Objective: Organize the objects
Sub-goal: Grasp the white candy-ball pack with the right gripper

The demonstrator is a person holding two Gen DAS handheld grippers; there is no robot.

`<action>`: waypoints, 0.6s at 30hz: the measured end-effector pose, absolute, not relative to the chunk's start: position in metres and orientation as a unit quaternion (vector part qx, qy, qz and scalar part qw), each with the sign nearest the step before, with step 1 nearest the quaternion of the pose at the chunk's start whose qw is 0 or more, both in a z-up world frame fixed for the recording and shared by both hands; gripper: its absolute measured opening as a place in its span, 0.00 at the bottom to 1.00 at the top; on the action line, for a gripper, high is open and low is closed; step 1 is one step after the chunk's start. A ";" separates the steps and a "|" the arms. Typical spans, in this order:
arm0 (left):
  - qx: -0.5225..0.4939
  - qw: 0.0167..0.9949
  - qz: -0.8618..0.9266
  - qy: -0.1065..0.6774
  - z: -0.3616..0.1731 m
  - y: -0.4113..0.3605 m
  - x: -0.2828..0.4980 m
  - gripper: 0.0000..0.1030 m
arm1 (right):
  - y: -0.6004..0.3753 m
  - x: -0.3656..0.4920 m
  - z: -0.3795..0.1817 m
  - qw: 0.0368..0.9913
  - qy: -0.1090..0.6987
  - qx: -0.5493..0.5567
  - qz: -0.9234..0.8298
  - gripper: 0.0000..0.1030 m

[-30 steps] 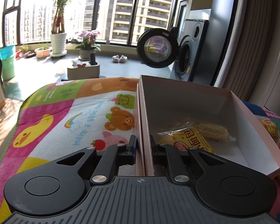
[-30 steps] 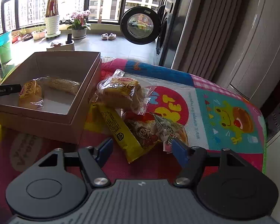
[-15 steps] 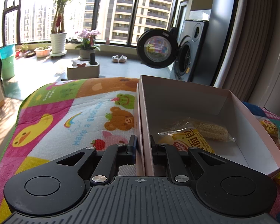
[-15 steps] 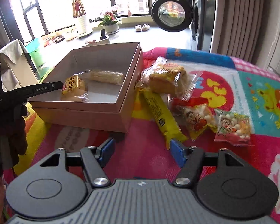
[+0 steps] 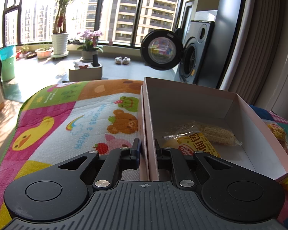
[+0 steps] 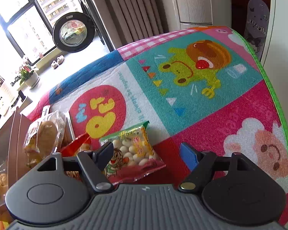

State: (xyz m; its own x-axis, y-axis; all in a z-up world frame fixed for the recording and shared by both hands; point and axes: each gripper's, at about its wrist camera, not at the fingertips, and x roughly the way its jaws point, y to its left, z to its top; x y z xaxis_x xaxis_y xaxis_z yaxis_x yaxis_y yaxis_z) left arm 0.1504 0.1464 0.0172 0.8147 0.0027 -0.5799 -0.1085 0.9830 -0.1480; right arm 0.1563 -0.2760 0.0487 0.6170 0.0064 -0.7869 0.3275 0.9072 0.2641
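The left claw (image 5: 146,151) is pinched on the near side wall of the open pale pink cardboard box (image 5: 245,105), one finger outside the wall and one inside. In the box lie a clear-wrapped yellow bread packet with red lettering (image 5: 196,146) and, touching it on the far side, a clear-wrapped pale crumbly bar (image 5: 218,134).

The right claw (image 6: 146,154) is spread wide and holds nothing. It hangs low over a clear candy bag with a green top edge and a cartoon child, full of small white balls (image 6: 133,150). The claw's left finger crosses the bag's left edge, while its blue-padded right finger (image 6: 189,156) stands clear on the other side. Just beside this bag on the left is a red-topped snack bag (image 6: 77,146), partly hidden by the claw. Further left a clear-wrapped brown bread loaf (image 6: 45,138) leans against the box wall (image 6: 15,147).

Everything rests on a worktop covered with a colourful quilted cartoon mat (image 6: 192,99) showing a frog, ducks and bears. Beyond it a washing machine with its round door swung open (image 5: 194,57) stands by grey pleated curtains (image 5: 259,44). Potted plants (image 5: 90,44) line a sunlit window facing tower blocks.
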 end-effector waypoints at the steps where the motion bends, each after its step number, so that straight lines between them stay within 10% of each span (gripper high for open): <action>1: -0.087 0.948 0.029 0.303 0.017 0.146 0.150 0.14 | -0.273 0.160 0.049 0.879 0.428 0.190 -0.093 0.76; 8: -0.087 0.947 0.030 0.309 0.014 0.146 0.151 0.13 | -0.236 0.176 0.045 0.889 0.432 0.140 -0.057 0.79; 18: -0.088 0.947 0.030 0.309 0.014 0.146 0.151 0.13 | -0.222 0.131 0.048 0.893 0.449 -0.014 -0.019 0.58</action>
